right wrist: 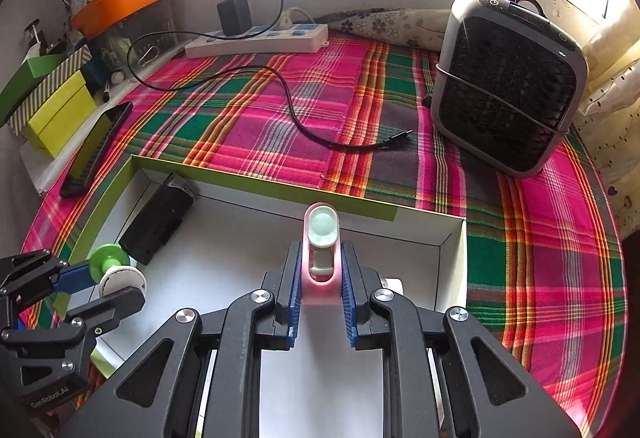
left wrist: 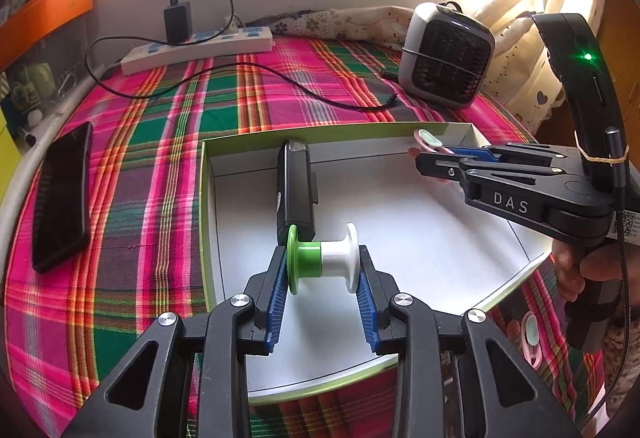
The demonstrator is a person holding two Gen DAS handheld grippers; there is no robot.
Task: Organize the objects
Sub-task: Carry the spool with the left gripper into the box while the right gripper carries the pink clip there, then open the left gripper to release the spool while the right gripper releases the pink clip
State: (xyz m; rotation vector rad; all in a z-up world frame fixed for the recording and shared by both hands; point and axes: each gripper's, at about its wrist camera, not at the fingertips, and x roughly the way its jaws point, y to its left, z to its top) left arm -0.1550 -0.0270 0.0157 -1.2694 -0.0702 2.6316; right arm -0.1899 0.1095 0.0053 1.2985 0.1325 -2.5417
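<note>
Green-rimmed and white inside, the shallow cardboard box lies on the plaid cloth and serves as the landmark. Over its near part, the left gripper has its blue pads pressed against both end flanges of a spool, half green and half white, held crosswise between the fingers; whether the spool touches the box floor cannot be told. Just beyond the spool, inside the box along its left wall, lies a black rectangular device.

Toward the box's far right corner, the right gripper is closed narrowly on a pink clip-like item with a pale mint pad, its tip reaching toward the far wall.

Outside the box, a dark phone lies to the left on the cloth. Beyond the far wall, a black cable trails across the cloth from a charger plugged into a white power strip. A grey desk fan stands beyond the box's right corner.
</note>
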